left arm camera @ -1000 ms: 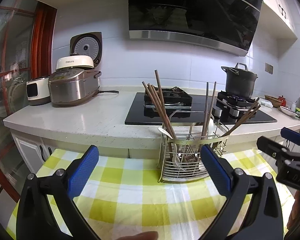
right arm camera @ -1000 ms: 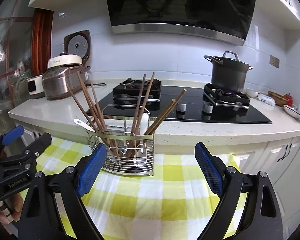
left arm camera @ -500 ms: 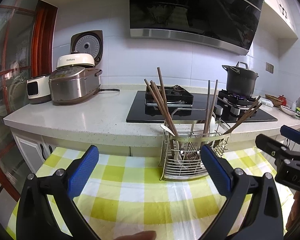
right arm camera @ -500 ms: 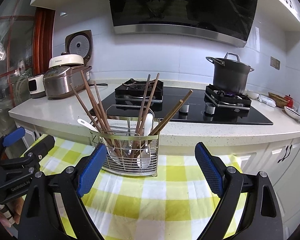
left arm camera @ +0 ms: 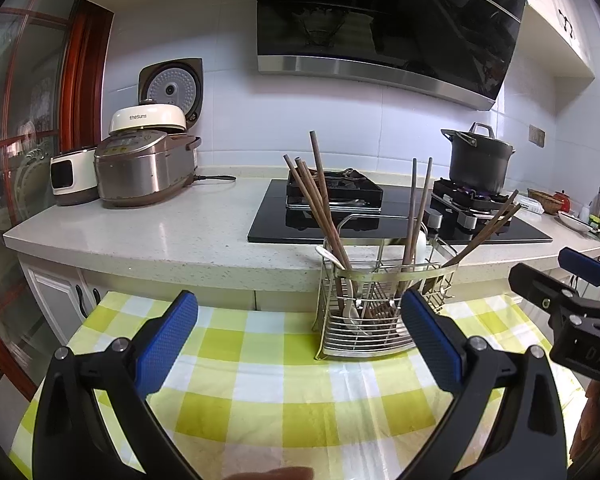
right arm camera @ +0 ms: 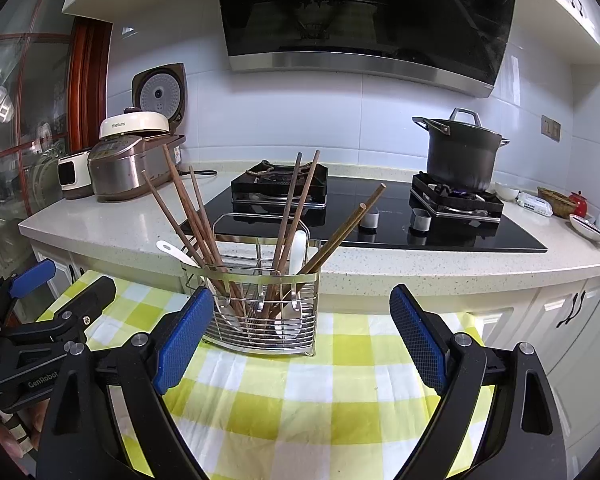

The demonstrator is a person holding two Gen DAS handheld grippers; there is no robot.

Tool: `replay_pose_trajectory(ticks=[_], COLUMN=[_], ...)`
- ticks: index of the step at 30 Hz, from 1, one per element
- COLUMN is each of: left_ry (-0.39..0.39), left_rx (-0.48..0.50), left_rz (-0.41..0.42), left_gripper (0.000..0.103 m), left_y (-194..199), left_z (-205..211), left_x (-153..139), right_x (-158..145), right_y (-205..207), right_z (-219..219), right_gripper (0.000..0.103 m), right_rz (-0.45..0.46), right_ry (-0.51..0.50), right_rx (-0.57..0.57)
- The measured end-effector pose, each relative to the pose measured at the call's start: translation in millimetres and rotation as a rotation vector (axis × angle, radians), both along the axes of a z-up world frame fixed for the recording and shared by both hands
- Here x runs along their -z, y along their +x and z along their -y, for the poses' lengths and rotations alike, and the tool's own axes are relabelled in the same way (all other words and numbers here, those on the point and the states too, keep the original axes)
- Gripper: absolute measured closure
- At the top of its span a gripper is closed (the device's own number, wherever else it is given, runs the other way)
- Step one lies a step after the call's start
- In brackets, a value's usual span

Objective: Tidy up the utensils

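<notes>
Both grippers, left [left arm camera: 299,336] and right [right arm camera: 301,334], hover wide and empty before the rack [right arm camera: 260,312], chopsticks [right arm camera: 188,208] splayed inside. I'd come from above, pinch one stick high.

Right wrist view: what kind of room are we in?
Almost certainly a home kitchen: a gas hob with a black pot under a range hood, a rice cooker on the counter, and a wire utensil caddy on a checked tablecloth.
</notes>
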State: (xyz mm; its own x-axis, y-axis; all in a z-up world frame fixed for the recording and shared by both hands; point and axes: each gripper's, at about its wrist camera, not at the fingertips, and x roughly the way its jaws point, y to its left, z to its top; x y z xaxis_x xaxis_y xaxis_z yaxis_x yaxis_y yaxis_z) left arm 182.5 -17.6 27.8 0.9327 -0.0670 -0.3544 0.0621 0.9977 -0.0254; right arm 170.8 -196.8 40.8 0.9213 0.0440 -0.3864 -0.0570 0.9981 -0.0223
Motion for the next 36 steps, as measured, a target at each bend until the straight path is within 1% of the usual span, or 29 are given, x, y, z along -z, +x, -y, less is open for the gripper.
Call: replay_pose_trajectory(ticks=[8,11,15,26,32,36], left_ry=[0.011,0.0,-0.028,0.006,0.03,0.005], left_rx=[-0.021,-0.039,-0.038,-0.031,-0.048,-0.032], left_rz=[0.029,0.04,0.024,0.004,0.006,0.014], left_gripper=[0.005,0.005,0.005,0.004,0.004,0.005], left_y=[-4,-6,-3,-3,-4,-6], left_z=[2,-1,-4,2,4,2], left_x=[1,0,1,7,8,7], right_x=[2,3,5,8,10,10], right_y=[-1,-1,0,-2,-3,-4], right_z=[0,0,0,-1,1,1], right_gripper=[0.018,0.018,0.018,0.018,0.018,0.018], right_rz=[0.002,0.001,-0.004,-0.01,-0.012,-0.014], right_ry=[0.0,0.002,0.001,0.007,0.009,0.012], right_rx=[-0.002,-0.004,-0.007,-0.007,0.002,-0.001])
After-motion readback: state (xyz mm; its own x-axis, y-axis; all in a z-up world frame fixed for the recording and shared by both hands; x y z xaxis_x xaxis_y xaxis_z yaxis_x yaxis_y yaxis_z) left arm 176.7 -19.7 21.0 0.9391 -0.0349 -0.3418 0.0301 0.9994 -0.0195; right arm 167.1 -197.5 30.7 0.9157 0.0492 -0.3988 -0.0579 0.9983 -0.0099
